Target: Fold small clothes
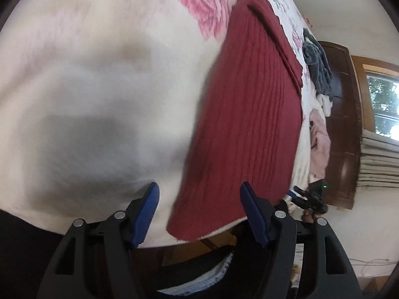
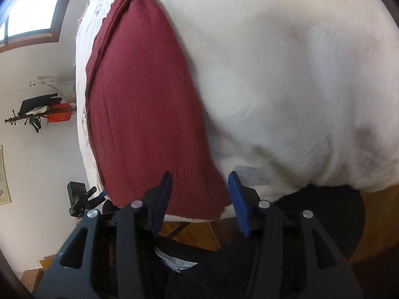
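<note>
A dark red ribbed garment [image 1: 249, 114] lies flat on the white bed cover [image 1: 99, 99], with one side folded over along its far edge. My left gripper [image 1: 199, 211] is open at the bed's near edge, its blue pads [image 1: 147, 216] straddling the garment's near corner. In the right wrist view the same red garment [image 2: 144, 114] runs away from me. My right gripper [image 2: 200, 201] is open around its other near corner, nothing clamped. Each gripper shows small in the other's view: the right gripper [image 1: 309, 196] and the left gripper [image 2: 82, 198].
A pile of grey, white and pink clothes [image 1: 319, 79] sits at the bed's far side. A pink flower print [image 1: 207, 5] marks the cover. A dark wooden cabinet [image 1: 344, 124], a window [image 1: 384, 104] and a coat rack [image 2: 37, 114] stand beyond. Wooden floor [image 2: 194, 234] lies below the bed edge.
</note>
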A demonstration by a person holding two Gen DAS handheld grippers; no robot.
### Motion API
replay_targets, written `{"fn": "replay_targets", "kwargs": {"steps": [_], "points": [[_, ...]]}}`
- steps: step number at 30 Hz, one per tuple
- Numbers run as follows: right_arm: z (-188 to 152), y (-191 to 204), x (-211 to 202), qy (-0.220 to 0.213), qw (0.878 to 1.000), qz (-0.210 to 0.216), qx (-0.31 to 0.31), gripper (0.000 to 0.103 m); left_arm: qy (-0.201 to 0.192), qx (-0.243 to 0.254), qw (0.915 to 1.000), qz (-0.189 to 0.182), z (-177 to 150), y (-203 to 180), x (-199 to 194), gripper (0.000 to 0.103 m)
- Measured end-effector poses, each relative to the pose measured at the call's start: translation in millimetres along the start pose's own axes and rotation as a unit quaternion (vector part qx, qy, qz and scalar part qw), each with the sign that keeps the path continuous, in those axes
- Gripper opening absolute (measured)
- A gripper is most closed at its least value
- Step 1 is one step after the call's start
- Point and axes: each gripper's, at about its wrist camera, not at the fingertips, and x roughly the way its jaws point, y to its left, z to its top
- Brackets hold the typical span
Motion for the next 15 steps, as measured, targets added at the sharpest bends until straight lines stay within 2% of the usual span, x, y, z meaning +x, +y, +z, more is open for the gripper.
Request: {"fn": "replay_targets", "kwargs": {"steps": [6,10,13,15], "points": [[-4,3,14,-0.012,1.000,-0.004,0.005,0.052,0.010,-0.017,0.9997,-0.018,-11,4,14,0.069],[-3,5,20,-0.013,1.000,0.005,0.007,0.057,0.011,-0.016,0.9997,-0.014,-10,1,16,0.071],[-5,12,26,0.003,1.000,0.025,-0.001,0.057,0.022,0.000,0.9996,-0.016,-11,-10,20,0.071],[-6,15,27,0.002,1.000,0.015,-0.009,0.057,0.031,0.022,0.9992,-0.010,-14,-20,26,0.071]]}}
